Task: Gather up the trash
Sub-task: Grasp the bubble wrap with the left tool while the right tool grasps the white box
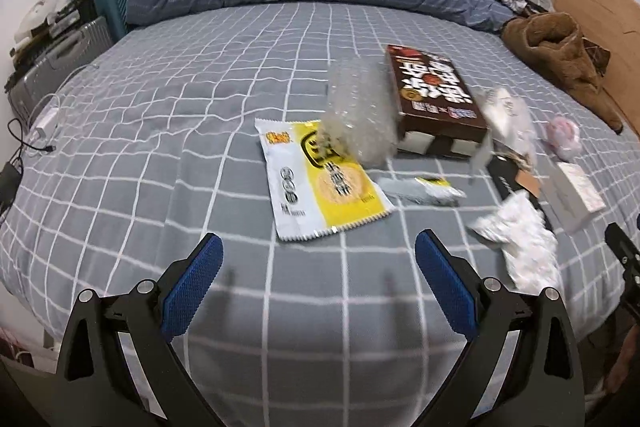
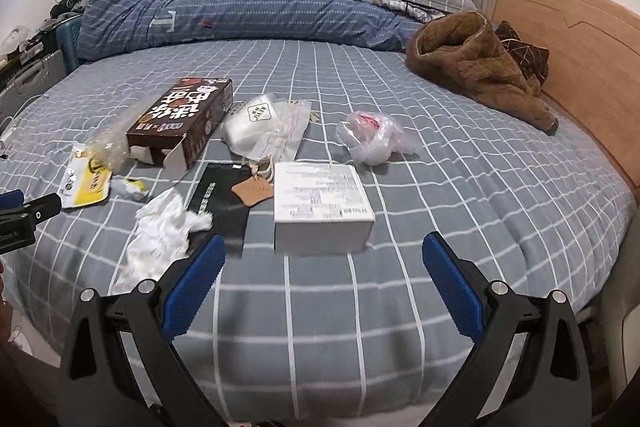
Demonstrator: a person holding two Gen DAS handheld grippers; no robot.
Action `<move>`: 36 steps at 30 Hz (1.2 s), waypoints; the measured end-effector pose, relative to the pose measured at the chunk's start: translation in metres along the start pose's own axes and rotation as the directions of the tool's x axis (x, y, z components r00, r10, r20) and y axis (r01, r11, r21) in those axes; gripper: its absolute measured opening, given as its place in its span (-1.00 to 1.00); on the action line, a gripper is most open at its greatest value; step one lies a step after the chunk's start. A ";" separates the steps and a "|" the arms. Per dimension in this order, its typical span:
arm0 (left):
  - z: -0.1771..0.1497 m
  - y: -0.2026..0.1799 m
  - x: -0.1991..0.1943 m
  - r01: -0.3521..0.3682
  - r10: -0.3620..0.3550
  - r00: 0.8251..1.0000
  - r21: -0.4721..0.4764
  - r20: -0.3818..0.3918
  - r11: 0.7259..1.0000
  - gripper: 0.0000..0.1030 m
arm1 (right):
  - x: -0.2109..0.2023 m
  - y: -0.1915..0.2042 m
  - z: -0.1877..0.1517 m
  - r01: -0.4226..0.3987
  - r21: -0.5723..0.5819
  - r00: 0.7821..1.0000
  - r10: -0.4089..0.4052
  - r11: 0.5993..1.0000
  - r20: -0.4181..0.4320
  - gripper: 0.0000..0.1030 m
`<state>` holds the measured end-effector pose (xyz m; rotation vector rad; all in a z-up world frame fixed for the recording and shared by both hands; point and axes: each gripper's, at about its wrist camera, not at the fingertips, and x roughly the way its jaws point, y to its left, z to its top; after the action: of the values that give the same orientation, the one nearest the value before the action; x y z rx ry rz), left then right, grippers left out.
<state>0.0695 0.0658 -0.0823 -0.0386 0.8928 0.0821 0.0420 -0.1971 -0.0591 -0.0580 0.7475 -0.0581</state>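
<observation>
- The left gripper (image 1: 319, 251), black-armed with blue ribbed pads, hangs released over the grey bedsheet with white grid lines (image 1: 160, 155), jaws wide apart and holding nothing.
- Just ahead of it, left of the brown cardboard box, a yellow-and-white snack wrapper (image 1: 320, 179) lies flat on the sheet.
- A clear crinkled plastic bag (image 1: 360, 115) overlaps the wrapper's far end and touches the brown cardboard box with white lettering (image 1: 434, 91).
- Near the box's open end lies a small torn silver-and-yellow sachet (image 1: 424, 189).
- In front of the box, a crumpled white tissue (image 2: 160, 231) rests partly on a flat black packet (image 2: 224, 203).
- Right of the box sit a clear drawstring pouch (image 2: 264, 127) and, nearer the camera, a white rectangular carton with printed text (image 2: 320, 207).
- Further right of the box lies a knotted clear bag with red print (image 2: 370, 137).
- The right gripper (image 2: 323, 253) is likewise released, jaws spread empty just short of the white carton.
- Far right of the box, a brown fleece garment (image 2: 476, 67) is heaped by the wooden headboard (image 2: 580, 39).
</observation>
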 end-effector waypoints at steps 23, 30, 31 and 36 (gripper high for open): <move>0.073 -0.027 0.089 0.007 -0.004 0.999 0.081 -0.037 0.997 0.59 | 0.073 0.002 0.016 -0.038 0.067 0.993 0.045 0.997 -0.111 0.67; 0.073 -0.026 0.098 0.070 -0.065 0.996 0.085 -0.068 0.994 -0.12 | 0.079 -0.002 0.013 -0.041 0.082 0.989 0.052 0.996 -0.136 0.41; 0.073 -0.025 0.098 0.078 -0.072 0.995 0.085 -0.069 0.993 -0.16 | 0.079 -0.002 0.013 -0.042 0.083 0.989 0.054 0.996 -0.136 0.40; 0.074 -0.026 0.096 0.084 -0.079 0.995 0.085 -0.056 0.993 -0.48 | 0.078 -0.002 0.013 -0.044 0.084 0.990 0.054 0.995 -0.128 0.38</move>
<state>0.1888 0.0506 -0.1104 0.0046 0.9455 -0.0346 0.1080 -0.2043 -0.1024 0.0422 0.8763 -0.0459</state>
